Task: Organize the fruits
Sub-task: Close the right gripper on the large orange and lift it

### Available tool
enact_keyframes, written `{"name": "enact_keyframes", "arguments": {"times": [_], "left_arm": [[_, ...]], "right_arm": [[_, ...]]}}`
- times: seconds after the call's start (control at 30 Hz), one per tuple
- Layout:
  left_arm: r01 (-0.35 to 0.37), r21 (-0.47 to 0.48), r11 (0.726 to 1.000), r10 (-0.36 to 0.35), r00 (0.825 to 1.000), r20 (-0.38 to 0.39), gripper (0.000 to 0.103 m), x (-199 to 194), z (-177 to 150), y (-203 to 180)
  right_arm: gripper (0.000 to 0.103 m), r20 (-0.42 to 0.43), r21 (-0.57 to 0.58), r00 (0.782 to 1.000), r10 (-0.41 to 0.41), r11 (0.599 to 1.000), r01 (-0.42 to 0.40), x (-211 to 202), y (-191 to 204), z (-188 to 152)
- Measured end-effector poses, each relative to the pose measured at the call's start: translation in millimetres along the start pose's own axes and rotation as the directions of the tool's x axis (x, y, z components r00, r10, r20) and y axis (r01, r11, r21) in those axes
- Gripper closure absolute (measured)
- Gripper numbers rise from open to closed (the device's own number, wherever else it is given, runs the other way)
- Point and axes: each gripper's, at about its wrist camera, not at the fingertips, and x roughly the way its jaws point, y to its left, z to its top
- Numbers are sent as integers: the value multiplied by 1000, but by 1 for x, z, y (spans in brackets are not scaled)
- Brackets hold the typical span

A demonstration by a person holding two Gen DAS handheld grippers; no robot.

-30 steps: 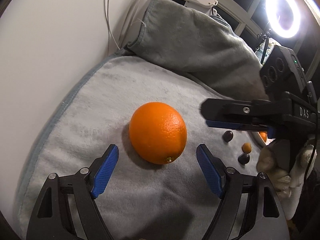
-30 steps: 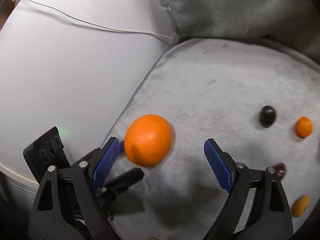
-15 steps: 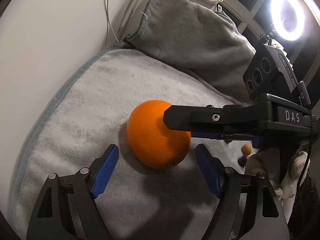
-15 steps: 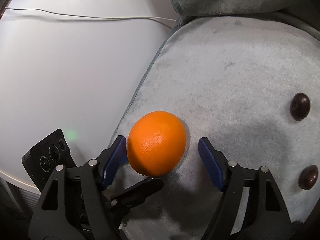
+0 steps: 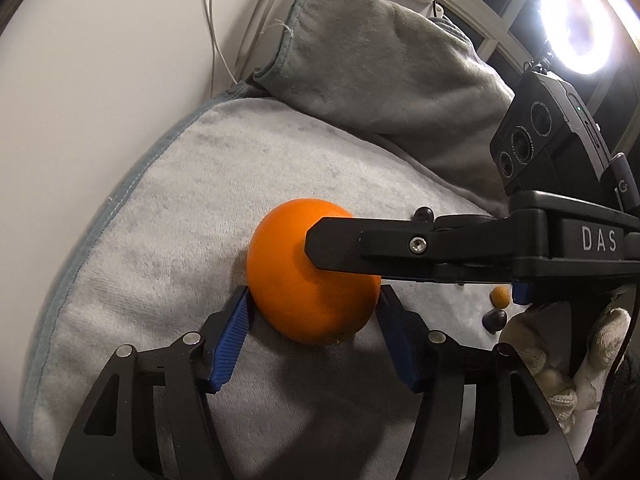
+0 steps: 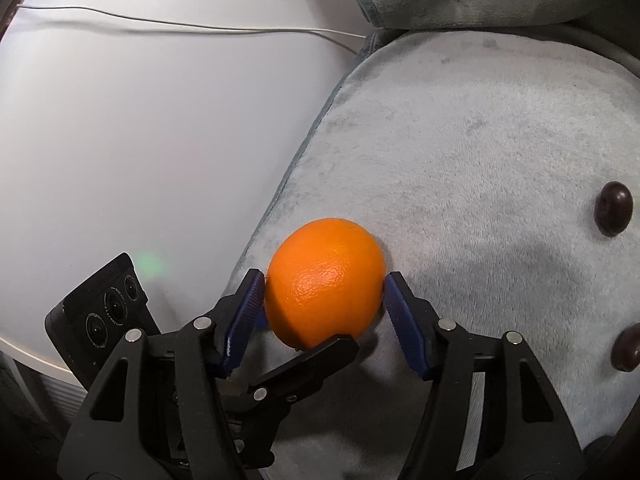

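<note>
Orange sits on the pale grey towel, near the towel's edge where it meets the white tabletop. Both claws converge on this one fruit from crossing directions.

Left gripper: jaws have just been closing, orange between them; both blue pads now sit against the fruit's flanks, low on its near half. Reads as contact on both sides; how firm the squeeze is cannot be told.

Right gripper: jaws likewise just been closing around the same orange; pads touch its two sides near the widest part. In the left view its upper finger lies across the fruit's top right.

Key relation: orange lies straight ahead of each claw, centred between the pads, slightly oblong with its long axis running roughly across the right claw's gap. Neither hand is clearly nearer.

Judgement: two grips on one fruit, so one claw must let go before a lift.

Small dark fruit and a small orange fruit lie well apart, off to the right.
</note>
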Motion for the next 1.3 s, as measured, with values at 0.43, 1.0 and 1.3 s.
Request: {"name": "enact_keyframes", "arguments": {"times": [0.43, 1.0, 1.3], "left_arm": [[12, 57, 998, -15, 999, 50, 41, -11, -1, -33], [78, 221, 972, -96, 993, 72, 40, -6, 3, -123], [141, 317, 938, -160, 987, 33, 40, 5, -11, -177]], "right_arm": [[38, 81, -25, 996, -33, 999, 35, -41, 8, -14], [38, 263, 36, 961, -88, 996, 81, -139, -17, -47], [38, 349, 101, 924, -153, 987, 125, -190, -37, -83]]}}
